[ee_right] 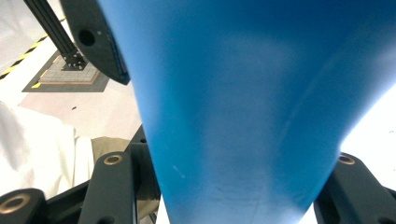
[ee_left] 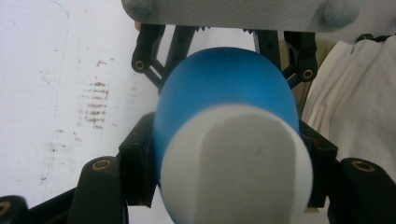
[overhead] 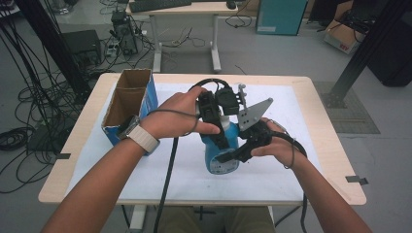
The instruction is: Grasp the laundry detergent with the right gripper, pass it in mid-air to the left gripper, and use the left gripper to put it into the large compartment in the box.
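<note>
A blue bottle (overhead: 222, 154) with a white cap is held over the middle of the white-covered table (overhead: 301, 160). My left gripper (overhead: 219, 138) comes in from above and is shut on the bottle's upper part. In the left gripper view the white cap (ee_left: 238, 168) faces the camera, and the left gripper (ee_left: 229, 158) presses the blue bottle (ee_left: 224, 93) from both sides. My right gripper (overhead: 229, 156) is shut on the bottle's lower body from the right. The right gripper view has the blue bottle (ee_right: 252, 112) between the right gripper (ee_right: 233, 191) jaws.
An open cardboard box (overhead: 128, 102) with a blue side stands at the table's back left. The table's right half is bare white sheet. Beyond the table are a desk (overhead: 184, 9), floor cables (overhead: 29, 111) and a black frame post (overhead: 364, 53).
</note>
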Available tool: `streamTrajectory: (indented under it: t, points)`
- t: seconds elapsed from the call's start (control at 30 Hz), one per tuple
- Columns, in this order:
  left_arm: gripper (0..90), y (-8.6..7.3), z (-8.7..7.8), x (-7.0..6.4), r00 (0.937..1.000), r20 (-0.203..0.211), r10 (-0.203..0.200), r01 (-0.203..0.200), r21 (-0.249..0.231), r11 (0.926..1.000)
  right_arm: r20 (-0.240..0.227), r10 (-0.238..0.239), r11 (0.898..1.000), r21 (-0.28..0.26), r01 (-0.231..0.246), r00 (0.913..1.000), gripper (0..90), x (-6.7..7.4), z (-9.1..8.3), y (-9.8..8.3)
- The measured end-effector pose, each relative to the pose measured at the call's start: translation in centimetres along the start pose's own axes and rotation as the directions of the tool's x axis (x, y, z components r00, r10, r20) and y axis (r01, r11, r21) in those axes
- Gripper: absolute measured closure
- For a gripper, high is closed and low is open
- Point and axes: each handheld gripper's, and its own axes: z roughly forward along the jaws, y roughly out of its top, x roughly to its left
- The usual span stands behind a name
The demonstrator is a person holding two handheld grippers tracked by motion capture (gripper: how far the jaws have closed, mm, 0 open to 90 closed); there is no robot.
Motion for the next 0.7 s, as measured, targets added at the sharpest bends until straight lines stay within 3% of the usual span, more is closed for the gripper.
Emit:
streamTrajectory:
  t: [0.7]
  points:
    - [37.8, -0.06, -0.04, -0.16, 0.9999, -0.005, -0.01, 0.01, -0.004, 0.9999, -0.001, -0.002, 1.0, 0.001, 0.002, 1.0, 44.1, 0.06, 0.07, 0.11]
